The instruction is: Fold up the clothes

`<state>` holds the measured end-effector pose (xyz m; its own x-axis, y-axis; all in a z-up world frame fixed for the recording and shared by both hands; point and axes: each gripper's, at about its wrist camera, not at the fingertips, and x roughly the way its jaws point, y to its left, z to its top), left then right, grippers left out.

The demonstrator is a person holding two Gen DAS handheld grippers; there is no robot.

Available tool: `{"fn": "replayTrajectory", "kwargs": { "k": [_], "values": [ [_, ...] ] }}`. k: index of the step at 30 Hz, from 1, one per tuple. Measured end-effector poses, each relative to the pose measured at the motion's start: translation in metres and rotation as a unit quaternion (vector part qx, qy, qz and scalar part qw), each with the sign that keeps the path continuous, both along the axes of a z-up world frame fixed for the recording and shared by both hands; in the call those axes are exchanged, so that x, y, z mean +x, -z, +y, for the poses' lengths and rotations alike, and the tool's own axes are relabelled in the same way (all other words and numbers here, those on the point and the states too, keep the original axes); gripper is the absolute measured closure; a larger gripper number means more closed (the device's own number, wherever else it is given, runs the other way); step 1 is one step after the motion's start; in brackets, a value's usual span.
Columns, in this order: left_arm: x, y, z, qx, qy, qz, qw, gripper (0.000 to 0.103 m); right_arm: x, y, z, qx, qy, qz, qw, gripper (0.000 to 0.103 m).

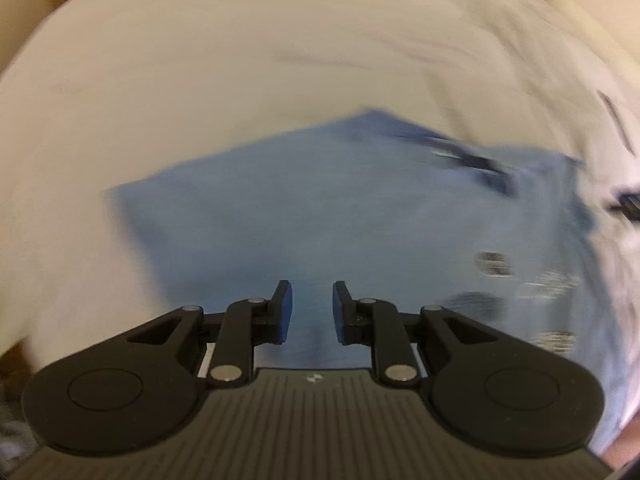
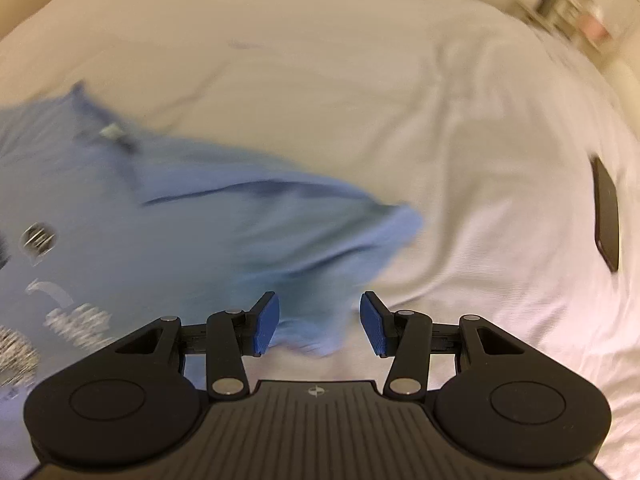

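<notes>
Both grippers [image 1: 313,312] [image 2: 319,322] released above blue shirt [image 2: 208,224] on white bed [image 2: 320,80]; could snag rumpled sleeve, spoiling fold.

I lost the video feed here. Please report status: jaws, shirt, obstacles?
Left gripper open, empty, over blue shirt. Right gripper open, empty, at shirt's sleeve. Shirt unfolded on white bed sheet. Dark phone lies right, apart.

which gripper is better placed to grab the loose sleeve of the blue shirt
Right. The right gripper is open with the shirt's bunched sleeve just ahead of its fingers. The left gripper, also open, hovers over the flat body, away from that sleeve.
</notes>
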<state>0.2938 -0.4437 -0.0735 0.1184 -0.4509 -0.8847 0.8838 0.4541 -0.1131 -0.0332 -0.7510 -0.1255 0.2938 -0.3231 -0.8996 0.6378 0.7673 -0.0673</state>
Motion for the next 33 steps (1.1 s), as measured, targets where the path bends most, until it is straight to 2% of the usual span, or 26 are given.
{"fn": "replayTrajectory", "kwargs": {
  "k": [3,5,9,12,16,18,19,22,24,25,27,29,31,32,33],
  "values": [
    [-0.060,0.006,-0.063,-0.011,0.097,-0.013,0.9952,0.084,-0.024,0.006,-0.040,0.017,0.035,-0.019,0.999,0.055],
    [-0.098,0.012,-0.109,-0.019,0.170,-0.036,0.9846,0.078,-0.038,0.013,-0.049,0.053,0.053,-0.049,0.996,0.055],
    [-0.164,0.025,-0.200,-0.044,0.289,-0.084,0.9525,0.073,-0.064,0.033,-0.051,0.122,0.086,-0.100,0.984,0.054],
    [-0.199,0.038,-0.263,-0.054,0.353,-0.112,0.9274,0.068,-0.081,0.051,-0.042,0.179,0.124,-0.139,0.966,0.054],
    [-0.224,0.068,-0.317,-0.025,0.415,-0.142,0.8983,0.067,-0.094,0.063,-0.030,0.231,0.152,-0.193,0.942,0.053],
    [-0.222,0.082,-0.330,0.001,0.431,-0.168,0.8865,0.072,-0.097,0.067,-0.027,0.247,0.160,-0.217,0.931,0.053],
    [-0.217,0.086,-0.336,0.009,0.427,-0.179,0.8861,0.079,-0.099,0.069,-0.027,0.254,0.166,-0.229,0.925,0.053],
    [-0.195,0.083,-0.350,0.010,0.380,-0.175,0.9081,0.080,-0.104,0.075,-0.032,0.273,0.192,-0.265,0.904,0.053],
    [-0.183,0.081,-0.355,0.012,0.356,-0.165,0.9196,0.079,-0.107,0.084,-0.036,0.289,0.223,-0.288,0.885,0.053],
    [-0.179,0.080,-0.356,0.013,0.349,-0.160,0.9235,0.079,-0.108,0.088,-0.038,0.296,0.238,-0.299,0.875,0.053],
    [-0.177,0.079,-0.357,0.016,0.348,-0.161,0.9235,0.078,-0.112,0.094,-0.040,0.310,0.274,-0.313,0.855,0.056],
    [-0.178,0.079,-0.357,0.016,0.353,-0.162,0.9213,0.079,-0.117,0.099,-0.041,0.322,0.314,-0.322,0.833,0.091],
    [-0.179,0.079,-0.357,0.015,0.355,-0.160,0.9208,0.079,-0.124,0.100,-0.041,0.328,0.350,-0.330,0.813,0.095],
    [-0.177,0.078,-0.357,0.015,0.354,-0.158,0.9216,0.079,-0.130,0.092,-0.041,0.311,0.356,-0.331,0.816,0.098],
    [-0.176,0.078,-0.357,0.014,0.354,-0.156,0.9222,0.079,-0.134,0.082,-0.040,0.287,0.351,-0.327,0.829,0.098]
  ]
}}
